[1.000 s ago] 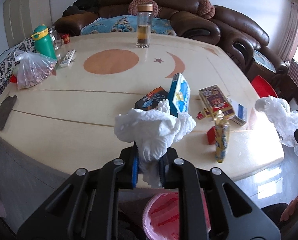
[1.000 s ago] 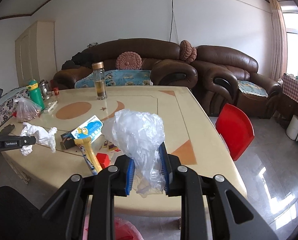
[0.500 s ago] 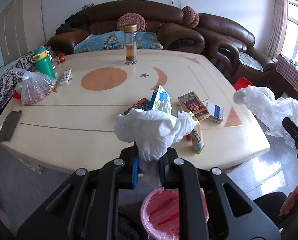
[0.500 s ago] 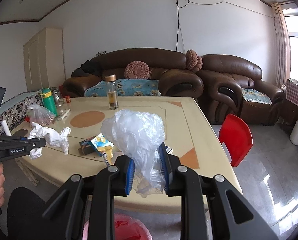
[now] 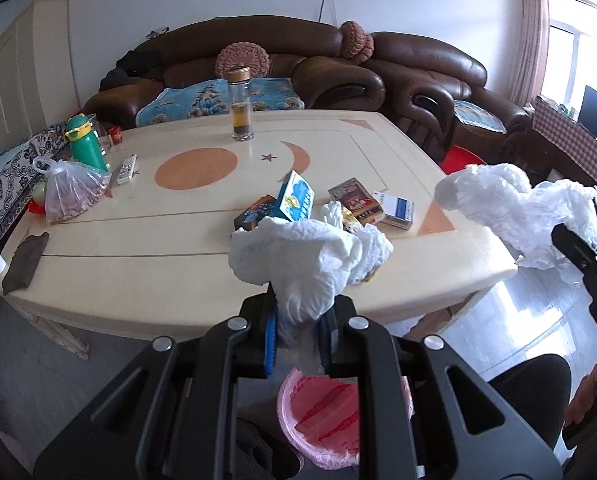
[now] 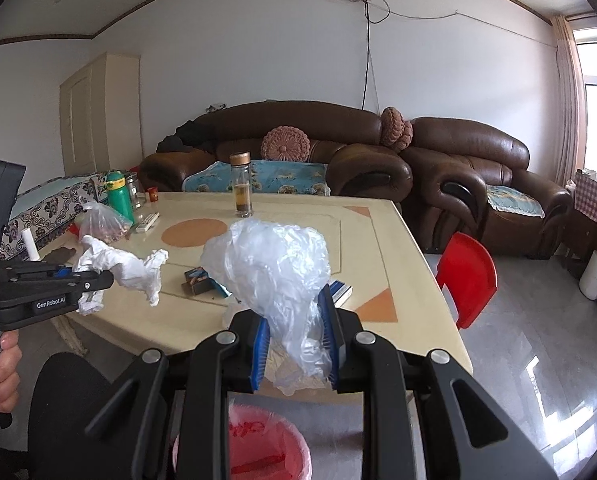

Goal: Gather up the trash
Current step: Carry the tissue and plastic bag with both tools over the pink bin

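Note:
My left gripper [image 5: 298, 340] is shut on a crumpled white tissue [image 5: 310, 256], held in the air in front of the table edge, above a bin lined with a pink bag [image 5: 330, 416]. My right gripper [image 6: 296, 346] is shut on a crumpled clear plastic bag [image 6: 274, 264], also above the pink-lined bin [image 6: 258, 444]. In the right wrist view the left gripper [image 6: 94, 280] and its tissue [image 6: 126, 268] are at the left. In the left wrist view the plastic bag [image 5: 514, 212] shows at the right.
On the cream table [image 5: 138, 248] lie small boxes [image 5: 294, 200], card packs [image 5: 354, 200], a bag of nuts [image 5: 70, 192], a green bottle [image 5: 84, 144], a remote [image 5: 126, 168] and a glass jar [image 5: 240, 104]. A red chair [image 6: 466, 280] stands right of the table. Brown sofas stand behind.
Both grippers have pulled back and risen from the table, each still holding its trash. The pink-lined bin now shows more fully below both.

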Demonstrator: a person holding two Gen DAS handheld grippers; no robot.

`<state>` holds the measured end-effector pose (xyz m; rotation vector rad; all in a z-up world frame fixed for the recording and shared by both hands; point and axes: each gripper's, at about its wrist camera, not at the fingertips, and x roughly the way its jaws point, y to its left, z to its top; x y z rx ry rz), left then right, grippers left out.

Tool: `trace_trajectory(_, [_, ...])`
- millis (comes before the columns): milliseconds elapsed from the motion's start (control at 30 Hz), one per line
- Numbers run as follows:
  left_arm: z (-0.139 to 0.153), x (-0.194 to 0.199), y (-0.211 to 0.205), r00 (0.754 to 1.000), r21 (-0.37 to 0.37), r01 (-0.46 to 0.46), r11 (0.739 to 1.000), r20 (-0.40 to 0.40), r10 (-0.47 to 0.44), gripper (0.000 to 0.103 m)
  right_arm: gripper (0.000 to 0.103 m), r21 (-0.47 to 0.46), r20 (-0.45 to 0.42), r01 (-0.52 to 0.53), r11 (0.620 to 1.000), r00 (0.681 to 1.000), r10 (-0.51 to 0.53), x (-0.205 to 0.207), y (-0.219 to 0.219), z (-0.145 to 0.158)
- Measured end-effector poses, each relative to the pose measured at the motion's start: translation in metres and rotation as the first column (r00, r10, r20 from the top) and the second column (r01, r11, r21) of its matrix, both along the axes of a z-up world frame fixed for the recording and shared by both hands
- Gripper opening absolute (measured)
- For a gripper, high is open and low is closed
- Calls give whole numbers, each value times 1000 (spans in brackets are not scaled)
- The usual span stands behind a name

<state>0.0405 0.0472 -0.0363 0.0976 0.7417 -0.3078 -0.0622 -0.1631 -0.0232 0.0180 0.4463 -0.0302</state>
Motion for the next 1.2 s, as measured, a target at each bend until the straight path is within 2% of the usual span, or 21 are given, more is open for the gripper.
trace_trajectory(367, [-7, -21, -1, 999, 17, 34, 999, -11, -33, 17, 23, 0, -18, -19, 1000, 1000, 19, -15, 11, -1])
trace_trajectory(667, [-19, -27, -4, 998, 32, 55, 998, -30, -54, 17, 23, 1, -48, -40, 999, 998, 40, -12, 14, -1])
trace_trajectory(1200, [-64, -25, -19, 985, 81, 112, 990, -137, -101, 17, 23, 1, -188, -54, 999, 981, 53, -1, 17, -46])
